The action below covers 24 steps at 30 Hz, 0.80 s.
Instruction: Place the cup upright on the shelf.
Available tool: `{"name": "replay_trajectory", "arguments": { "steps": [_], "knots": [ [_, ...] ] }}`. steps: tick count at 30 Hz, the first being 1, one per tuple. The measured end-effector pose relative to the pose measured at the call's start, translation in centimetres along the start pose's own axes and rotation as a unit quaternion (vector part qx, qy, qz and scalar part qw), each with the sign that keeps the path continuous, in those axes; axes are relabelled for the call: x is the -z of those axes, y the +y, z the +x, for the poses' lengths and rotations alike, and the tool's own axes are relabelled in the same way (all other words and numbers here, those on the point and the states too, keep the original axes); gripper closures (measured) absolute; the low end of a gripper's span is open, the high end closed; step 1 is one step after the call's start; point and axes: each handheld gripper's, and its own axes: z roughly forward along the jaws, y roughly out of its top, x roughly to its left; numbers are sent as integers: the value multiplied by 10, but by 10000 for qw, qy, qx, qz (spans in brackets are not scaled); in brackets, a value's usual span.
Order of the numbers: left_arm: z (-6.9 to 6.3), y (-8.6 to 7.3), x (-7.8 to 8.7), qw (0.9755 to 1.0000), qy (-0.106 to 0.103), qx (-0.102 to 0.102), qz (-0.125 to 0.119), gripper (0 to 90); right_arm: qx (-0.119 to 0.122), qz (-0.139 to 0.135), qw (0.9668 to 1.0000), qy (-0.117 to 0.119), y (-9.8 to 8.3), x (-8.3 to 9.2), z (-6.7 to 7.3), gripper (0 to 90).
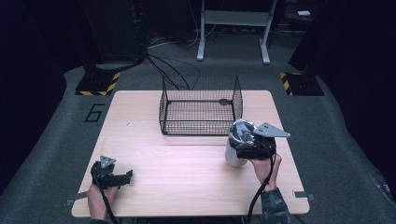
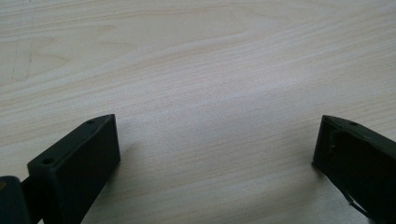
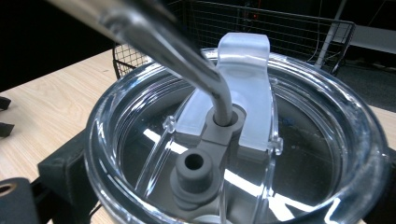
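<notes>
Right gripper [image 1: 246,145] has its fingers clamped around a steel tumbler [image 1: 236,148] at about four o'clock on the tabletop [image 1: 187,182], just in front of the wire basket's [image 1: 201,112] near right corner. Whether the tumbler's base is touching the wood or held just off it, I cannot tell. In the right gripper view there is a clear plastic lid [image 3: 233,154] on top, with a bent metal straw [image 3: 187,56] running down through a grey grommet.

That tumbler looks rigid and fairly weighty, and the polished wall is likely slippery, so a grip high on the body just under the lid rim seems the sound place. The straw is loose-looking and sticks out; it could catch the basket wire.

Left gripper [image 1: 122,176] sits at seven o'clock, fingers [image 2: 79,158] spread wide with nothing between them, low over bare wood.

Room to move? Plenty of open tabletop through the middle and left. The right edge lies close beside the tumbler, and the basket wall stands near it at twelve.
</notes>
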Motion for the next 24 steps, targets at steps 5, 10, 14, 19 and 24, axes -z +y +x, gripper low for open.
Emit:
{"name": "replay_trajectory", "arguments": {
  "steps": [5,10,14,19,24],
  "knots": [
    [0,0,0,10000,0,25,-16,2,40,-21,10000,45,6,-2,-1,32],
    [0,0,0,10000,-1,3,1,2,51,-61,9999,83,14,-3,-2,32],
    [0,0,0,10000,-3,-26,27,2,79,-94,9998,135,20,-4,-3,33],
    [0,0,0,10000,-1,-20,20,3,80,-91,9998,141,27,-6,-4,33],
    [0,0,1,10000,-12,-23,37,3,115,-99,9997,192,36,-11,-6,33]
  ]
}}
